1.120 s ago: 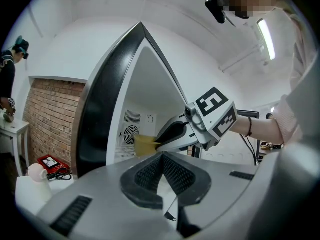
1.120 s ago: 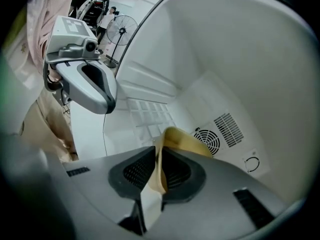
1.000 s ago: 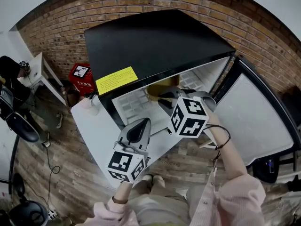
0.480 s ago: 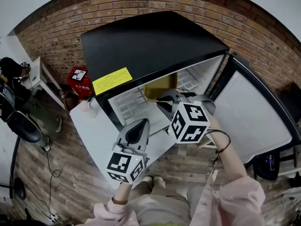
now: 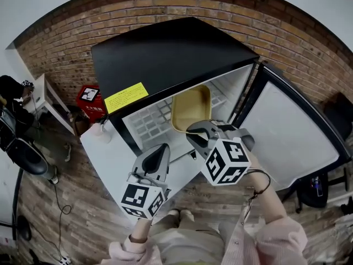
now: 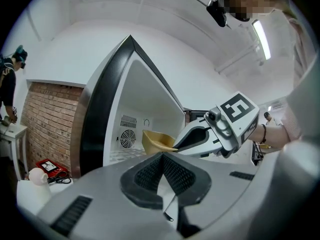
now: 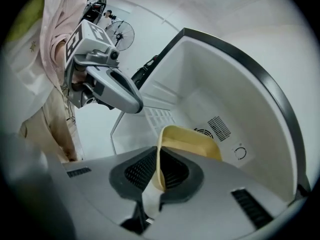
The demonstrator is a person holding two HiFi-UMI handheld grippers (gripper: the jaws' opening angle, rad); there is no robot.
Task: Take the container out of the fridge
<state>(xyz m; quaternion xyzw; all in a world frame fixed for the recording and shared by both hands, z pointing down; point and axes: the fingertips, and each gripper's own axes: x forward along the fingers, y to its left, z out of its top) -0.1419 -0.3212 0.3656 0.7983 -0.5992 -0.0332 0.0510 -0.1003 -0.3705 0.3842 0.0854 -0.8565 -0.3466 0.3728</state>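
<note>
A shallow yellow container sits at the mouth of the open fridge, over its wire shelf. My right gripper is shut on the container's near rim; its jaws have just been closing on that rim. In the right gripper view the rim stands edge-on between the pads, at the right gripper. My left gripper hovers in front of the fridge, lower left of the container, shut and empty. The left gripper view shows the left gripper, the container and the right gripper.
The fridge door hangs open to the right. A white surface with a small white object lies left of the fridge. A red box and a white side table stand by the brick wall. A fan grille marks the fridge's back wall.
My right gripper has drawn back toward me with the container, which now shows far more at the fridge mouth. The left gripper has stayed put.
</note>
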